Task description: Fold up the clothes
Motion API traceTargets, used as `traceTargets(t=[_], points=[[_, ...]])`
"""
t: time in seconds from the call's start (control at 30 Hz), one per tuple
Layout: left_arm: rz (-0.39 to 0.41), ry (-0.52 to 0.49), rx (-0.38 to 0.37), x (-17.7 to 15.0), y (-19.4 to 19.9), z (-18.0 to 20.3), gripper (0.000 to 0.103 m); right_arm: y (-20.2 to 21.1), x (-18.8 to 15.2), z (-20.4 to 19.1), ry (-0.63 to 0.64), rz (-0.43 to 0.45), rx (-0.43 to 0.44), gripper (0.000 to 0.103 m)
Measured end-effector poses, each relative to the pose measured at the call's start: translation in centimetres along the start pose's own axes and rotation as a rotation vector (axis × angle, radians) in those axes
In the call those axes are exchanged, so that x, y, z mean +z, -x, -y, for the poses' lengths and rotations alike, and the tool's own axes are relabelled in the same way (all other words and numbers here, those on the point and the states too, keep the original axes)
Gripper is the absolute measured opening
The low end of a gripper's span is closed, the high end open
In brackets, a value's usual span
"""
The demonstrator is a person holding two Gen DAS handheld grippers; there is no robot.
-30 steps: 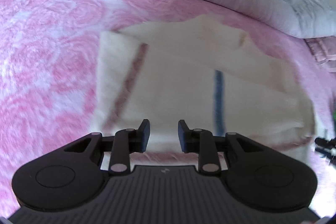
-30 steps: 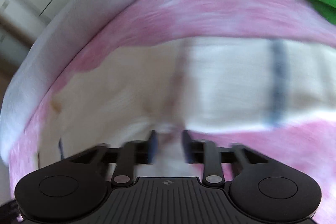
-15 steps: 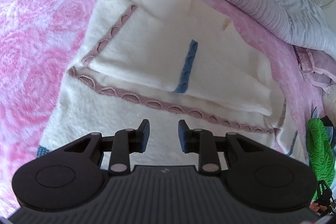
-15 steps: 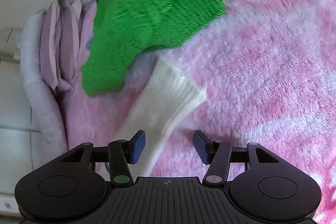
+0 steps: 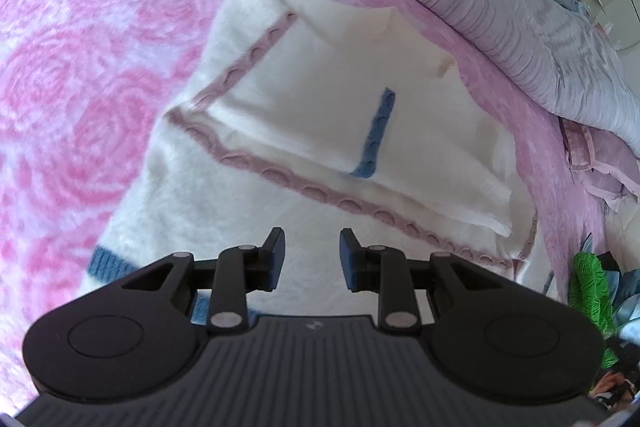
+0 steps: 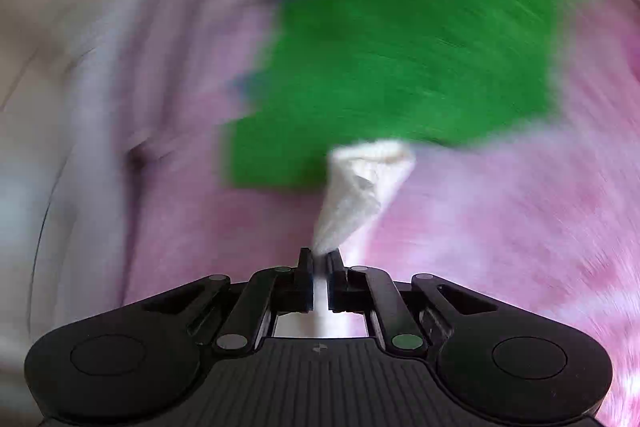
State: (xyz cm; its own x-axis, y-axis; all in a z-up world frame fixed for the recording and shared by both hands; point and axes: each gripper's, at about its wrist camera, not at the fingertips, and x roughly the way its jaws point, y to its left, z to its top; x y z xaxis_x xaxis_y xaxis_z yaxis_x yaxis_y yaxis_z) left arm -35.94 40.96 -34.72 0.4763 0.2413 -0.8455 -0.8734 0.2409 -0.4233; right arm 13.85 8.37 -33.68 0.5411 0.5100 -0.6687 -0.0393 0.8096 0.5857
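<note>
A cream sweater (image 5: 320, 115) with mauve and blue stripes lies on the pink rose-patterned blanket (image 5: 80, 67), one part folded over its body. My left gripper (image 5: 311, 253) hovers open and empty over its near part. In the blurred right wrist view, my right gripper (image 6: 319, 259) is shut on the sweater's cream ribbed sleeve cuff (image 6: 360, 187), which sticks out in front of the fingers above the pink blanket (image 6: 500, 227).
A green knitted garment (image 6: 400, 47) lies just beyond the cuff; it also shows at the right edge of the left wrist view (image 5: 588, 287). A grey striped duvet (image 5: 500, 7) runs along the far side. Mauve fabric (image 5: 592, 155) lies at right.
My right gripper has closed on the cream sleeve cuff and is moving fast. My left gripper has pulled slightly back over the sweater and stays open.
</note>
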Motion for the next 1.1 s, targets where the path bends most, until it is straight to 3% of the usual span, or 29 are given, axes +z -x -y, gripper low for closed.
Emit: traceTargets(t=[0.13, 0.23, 0.3, 0.33, 0.4, 0.5, 0.57, 0.77, 0.93, 1.03, 1.1], points=[[-0.023, 0.052, -0.023, -1.1, 0.2, -1.2, 0.024, 5.0, -6.4, -10.8, 0.573, 0.032, 0.188, 0.005], [-0.042, 0.073, -0.034, -2.0, 0.4, -1.4, 0.024, 7.5, -14.4, -16.2, 0.962, -0.065, 0.354, 0.007], [-0.063, 0.073, -0.062, -2.6, -0.4, -0.7, 0.026, 7.4, -20.2, -17.6, 1.199, -0.214, 0.346, 0.015], [-0.074, 0.072, -0.078, -2.8, -0.8, -0.2, 0.027, 7.2, -22.5, -17.3, 1.279, -0.274, 0.326, 0.027], [-0.096, 0.070, -0.110, -3.4, -1.7, 0.7, 0.030, 6.8, -26.6, -16.6, 1.421, -0.387, 0.285, 0.032], [-0.130, 0.068, -0.158, -4.1, -3.1, 2.0, 0.038, 6.9, -27.1, -14.0, 1.411, -0.450, 0.216, 0.039], [-0.153, 0.066, -0.190, -4.7, -4.1, 2.9, 0.039, 6.7, -25.8, -12.4, 1.339, -0.479, 0.146, 0.040], [-0.219, 0.068, -0.284, -6.1, -7.2, 5.8, 0.040, 4.6, -18.1, -8.1, 0.987, -0.509, -0.079, 0.042], [-0.238, 0.085, -0.306, -5.7, -11.4, 8.3, 0.043, 4.2, -14.2, -6.0, 0.644, -0.526, -0.028, 0.043], [-0.225, 0.082, -0.311, -5.5, -12.4, 9.2, 0.048, 4.1, -14.7, -5.4, 0.636, -0.534, -0.024, 0.042], [-0.215, 0.049, -0.300, -5.6, -12.7, 10.1, 0.044, 4.1, -15.0, -5.1, 0.630, -0.539, -0.022, 0.042]])
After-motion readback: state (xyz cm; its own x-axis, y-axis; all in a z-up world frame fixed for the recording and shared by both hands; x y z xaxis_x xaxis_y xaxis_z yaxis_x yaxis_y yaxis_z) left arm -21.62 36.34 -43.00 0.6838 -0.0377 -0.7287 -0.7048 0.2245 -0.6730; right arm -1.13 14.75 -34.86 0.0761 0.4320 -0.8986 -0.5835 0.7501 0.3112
